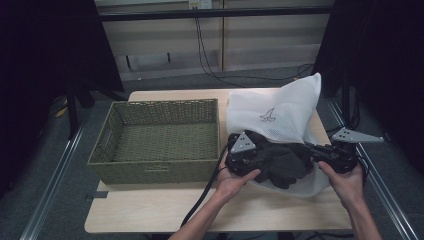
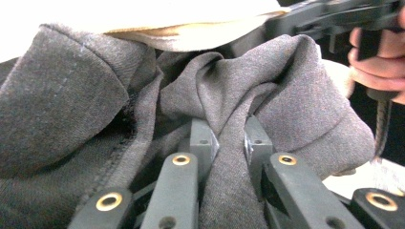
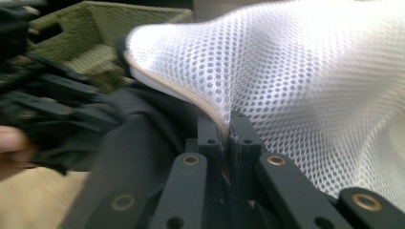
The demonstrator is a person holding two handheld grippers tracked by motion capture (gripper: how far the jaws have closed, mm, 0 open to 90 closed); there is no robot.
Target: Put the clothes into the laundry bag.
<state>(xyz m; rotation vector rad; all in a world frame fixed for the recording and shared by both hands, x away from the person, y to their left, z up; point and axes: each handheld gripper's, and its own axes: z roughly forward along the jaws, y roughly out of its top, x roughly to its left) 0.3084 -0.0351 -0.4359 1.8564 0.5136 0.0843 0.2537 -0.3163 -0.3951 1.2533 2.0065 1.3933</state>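
We have the left gripper [image 2: 229,143] clamped on a fold of the dark grey garment [image 2: 239,100], a soft, matte knit bunched into thick creases, and the right gripper [image 3: 224,131] pinched tight on the tan-piped rim of the white mesh laundry bag [image 3: 305,71]. The garment lies at the bag's mouth on the right half of the pale wooden table [image 1: 150,210], the bag a fine honeycomb net with a small dark logo. Just left stands an empty olive woven basket [image 1: 155,172], rectangular and straight-walled.
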